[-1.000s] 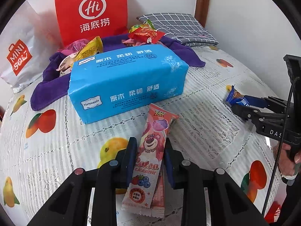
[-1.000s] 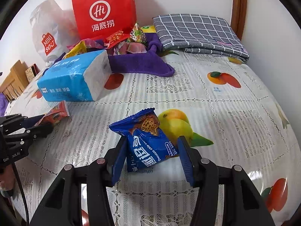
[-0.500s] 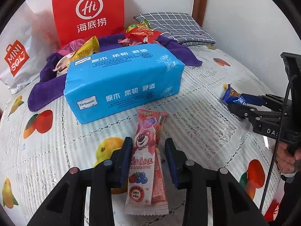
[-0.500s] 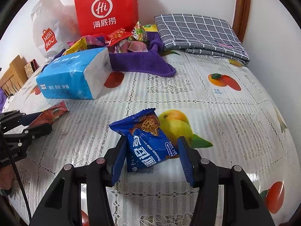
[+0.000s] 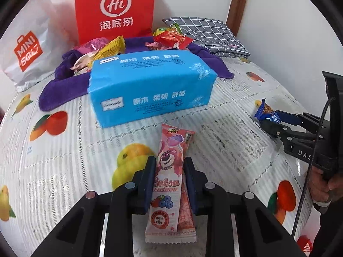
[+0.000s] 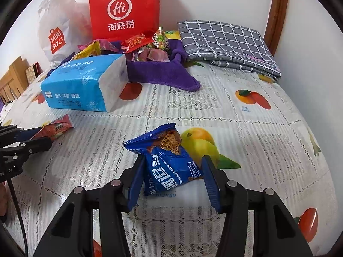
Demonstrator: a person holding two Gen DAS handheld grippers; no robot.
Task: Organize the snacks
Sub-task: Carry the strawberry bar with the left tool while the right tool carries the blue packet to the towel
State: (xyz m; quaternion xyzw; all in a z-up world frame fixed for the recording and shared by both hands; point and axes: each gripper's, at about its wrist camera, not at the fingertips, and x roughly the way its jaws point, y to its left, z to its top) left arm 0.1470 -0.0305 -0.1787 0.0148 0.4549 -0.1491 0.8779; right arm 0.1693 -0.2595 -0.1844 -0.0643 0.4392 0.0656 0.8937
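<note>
My left gripper (image 5: pixel 168 167) is shut on a long pink Lotso snack packet (image 5: pixel 169 171), held just above the fruit-print tablecloth (image 5: pixel 64 162). It also shows at the left edge of the right wrist view (image 6: pixel 40 137). My right gripper (image 6: pixel 172 167) is shut on a blue chocolate chip cookie bag (image 6: pixel 169 165) close over the cloth; it also shows in the left wrist view (image 5: pixel 276 122). Several loose snacks (image 6: pixel 139 45) lie piled on a purple towel (image 6: pixel 163 75) at the back.
A blue tissue pack (image 5: pixel 150 85) lies between the grippers and the towel. A red Hi paper bag (image 5: pixel 115 8) and a white Miniso bag (image 5: pixel 25 49) stand against the wall. A folded grey checked cloth (image 6: pixel 227 42) lies at the back right.
My left gripper has drawn back from the tissue pack with the pink packet still in it. My right gripper and the blue bag have hardly moved.
</note>
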